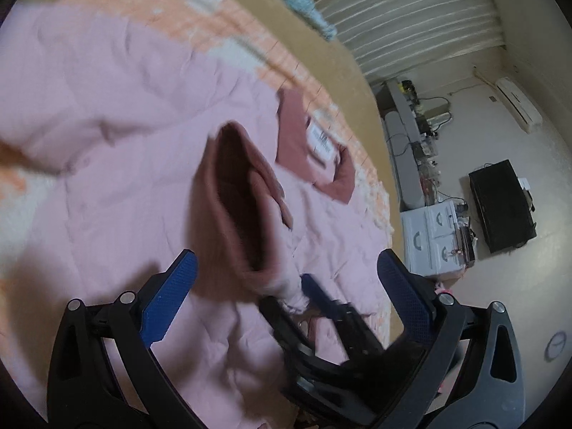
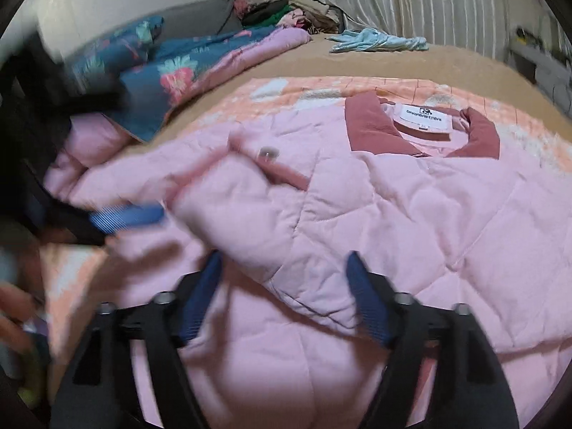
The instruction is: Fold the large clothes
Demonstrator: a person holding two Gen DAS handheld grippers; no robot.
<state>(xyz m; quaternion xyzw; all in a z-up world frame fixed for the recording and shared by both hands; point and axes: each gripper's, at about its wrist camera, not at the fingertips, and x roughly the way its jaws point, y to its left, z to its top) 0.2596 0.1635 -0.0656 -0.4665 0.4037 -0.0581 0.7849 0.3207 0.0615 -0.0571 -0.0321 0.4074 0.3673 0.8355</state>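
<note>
A large pink quilted jacket (image 2: 375, 214) with a dark rose collar (image 2: 371, 125) and white label lies spread on the bed. In the left wrist view the jacket (image 1: 107, 125) fills the left. A sleeve with a dark rose cuff (image 1: 243, 193) rises above it. My left gripper (image 1: 286, 271) is open above the jacket, its jaws wide. The other gripper (image 1: 314, 307), blurred, shows between its fingers pinching the sleeve's cloth. In the right wrist view my right gripper (image 2: 284, 279) stands with jaws apart over a fold of the jacket. The left gripper (image 2: 125, 216) shows blurred at the left.
A blue floral quilt (image 2: 161, 71) and a pile of clothes (image 2: 293, 14) lie at the bed's far side. A light blue cloth (image 2: 379, 41) lies near the curtain. A peach blanket (image 2: 286, 89) lies under the jacket. White drawers (image 1: 434, 239) and a black box (image 1: 500, 203) stand on the floor.
</note>
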